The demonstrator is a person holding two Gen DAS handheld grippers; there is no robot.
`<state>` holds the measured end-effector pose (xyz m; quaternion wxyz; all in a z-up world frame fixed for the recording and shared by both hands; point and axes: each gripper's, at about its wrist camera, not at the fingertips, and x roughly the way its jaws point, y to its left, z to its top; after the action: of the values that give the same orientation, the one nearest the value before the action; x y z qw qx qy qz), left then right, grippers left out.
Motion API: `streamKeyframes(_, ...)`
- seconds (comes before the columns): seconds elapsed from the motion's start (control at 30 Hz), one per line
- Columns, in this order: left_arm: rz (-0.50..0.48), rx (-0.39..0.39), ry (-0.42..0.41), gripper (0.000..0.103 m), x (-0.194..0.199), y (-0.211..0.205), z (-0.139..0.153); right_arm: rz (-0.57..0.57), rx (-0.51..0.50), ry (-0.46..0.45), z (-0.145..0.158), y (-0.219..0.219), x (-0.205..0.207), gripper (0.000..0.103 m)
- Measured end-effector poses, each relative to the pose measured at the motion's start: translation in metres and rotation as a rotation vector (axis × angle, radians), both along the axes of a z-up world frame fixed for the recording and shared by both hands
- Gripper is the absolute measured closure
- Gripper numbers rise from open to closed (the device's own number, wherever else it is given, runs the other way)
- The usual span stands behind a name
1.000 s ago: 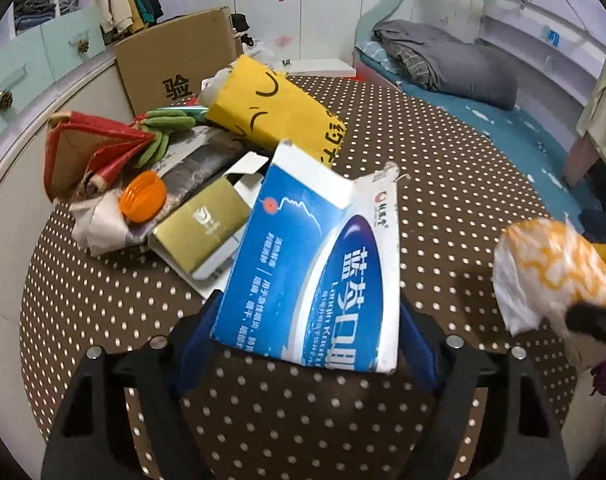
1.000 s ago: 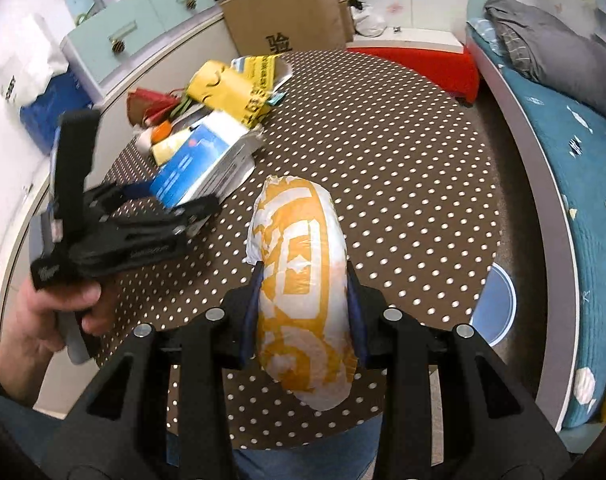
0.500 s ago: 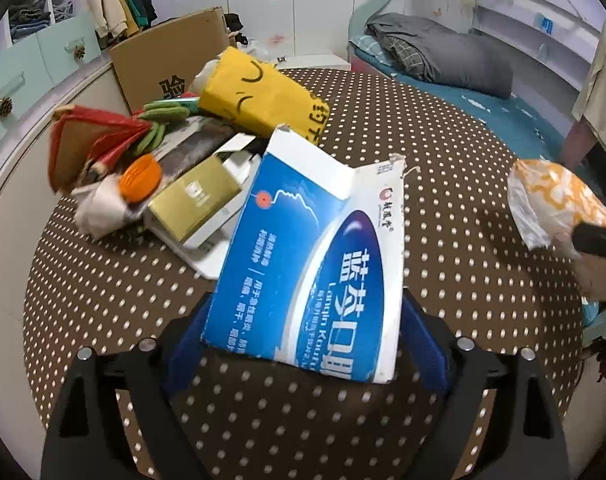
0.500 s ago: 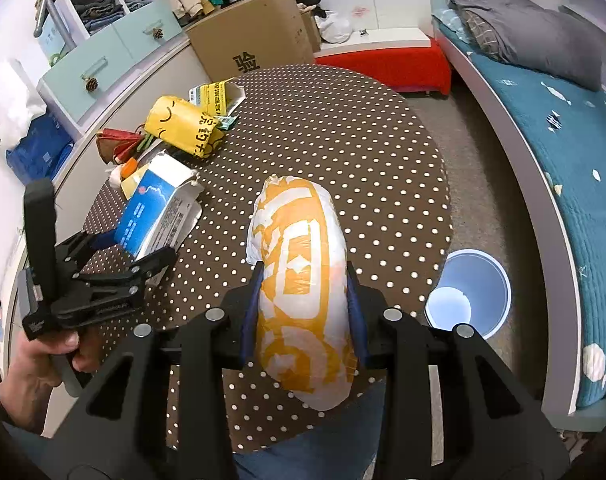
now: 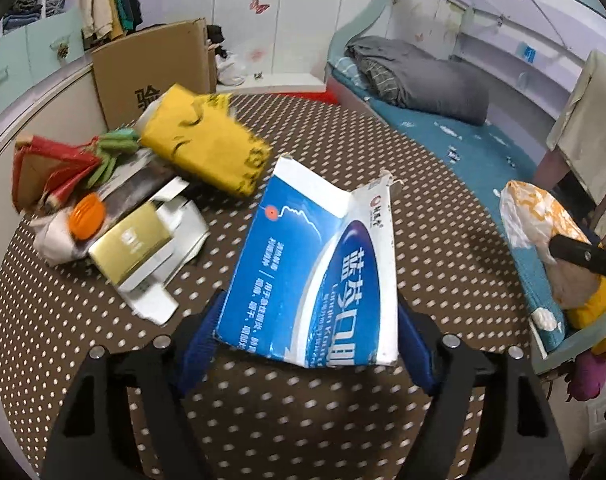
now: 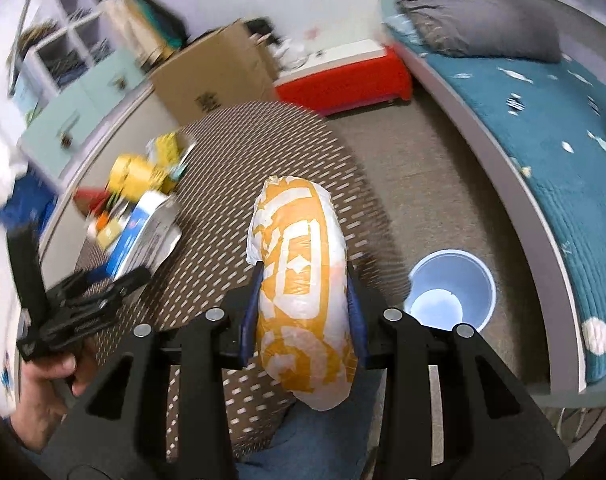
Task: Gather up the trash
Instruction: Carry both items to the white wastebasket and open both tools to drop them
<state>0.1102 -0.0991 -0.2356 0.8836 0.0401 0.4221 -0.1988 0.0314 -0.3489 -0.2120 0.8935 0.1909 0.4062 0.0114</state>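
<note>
A blue and white cardboard box (image 5: 311,280) stands tilted up off the brown dotted table (image 5: 443,152) between the pads of my left gripper (image 5: 309,320). Its jaws are closing and both pads touch the box's sides. My right gripper (image 6: 303,276) is shut on a stuffed orange and white plastic bag (image 6: 303,264), held out over the table's near right edge. On the floor to its right stands a pale blue bin (image 6: 481,280) with an open mouth. The bag (image 5: 539,216) shows at the right edge of the left wrist view. The right wrist view has the left gripper (image 6: 99,296) at its left.
A pile of trash lies at the table's far left: a yellow bag (image 5: 207,152), a gold box (image 5: 131,244), an orange cap (image 5: 88,216), a red pouch (image 5: 43,168). A cardboard carton (image 5: 151,72) stands behind it. A bed (image 6: 543,128) runs along the right.
My right gripper has swung right with the bag, off the table's middle to its edge, and the blue bin has come into view. The left gripper has shifted slightly, with the blue box still between its pads.
</note>
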Motion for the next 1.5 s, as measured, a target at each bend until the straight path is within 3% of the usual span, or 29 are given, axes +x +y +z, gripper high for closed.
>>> streamKeyframes(0.1,-0.030,-0.014,-0.017,0.026,0.003,-0.019,0.008,-0.108,0.006,-0.005,-0.005,-0.036,-0.002,0.066)
streamKeyframes(0.27,-0.100,-0.033,-0.034,0.027,0.008,-0.058,0.022,-0.263,0.013,0.086,-0.045,-0.101,0.009,0.066)
streamKeyframes(0.57,-0.254,-0.023,-0.032,0.026,0.029,-0.169,0.025,-0.379,0.122,0.279,-0.168,-0.175,0.048,0.065)
streamKeyframes(0.67,-0.296,-0.012,0.009,0.026,0.036,-0.208,0.015,-0.420,0.192,0.312,-0.209,-0.199,0.059,0.049)
streamKeyframes(0.7,-0.309,-0.008,0.025,0.026,0.039,-0.220,0.012,-0.429,0.217,0.310,-0.215,-0.204,0.060,0.036)
streamKeyframes(0.77,-0.336,0.003,0.052,0.026,0.045,-0.242,0.002,-0.479,0.281,0.302,-0.230,-0.219,0.057,0.032)
streamKeyframes(0.87,-0.377,0.027,0.114,0.026,0.053,-0.277,-0.017,-0.532,0.319,0.257,-0.220,-0.233,0.046,0.031)
streamKeyframes(1.07,-0.449,0.110,0.209,0.023,0.063,-0.337,-0.057,-0.615,0.301,0.125,-0.168,-0.262,0.007,0.024)
streamKeyframes(1.27,-0.466,0.205,0.264,0.010,0.072,-0.369,-0.080,-0.636,0.280,0.046,-0.134,-0.273,-0.019,0.020)
streamKeyframes(1.4,-0.424,0.194,0.303,0.010,0.080,-0.368,-0.085,-0.611,0.260,0.036,-0.123,-0.266,-0.027,0.015)
streamKeyframes(1.5,-0.419,0.150,0.272,0.010,0.075,-0.357,-0.070,-0.598,0.256,0.025,-0.118,-0.258,-0.029,0.007)
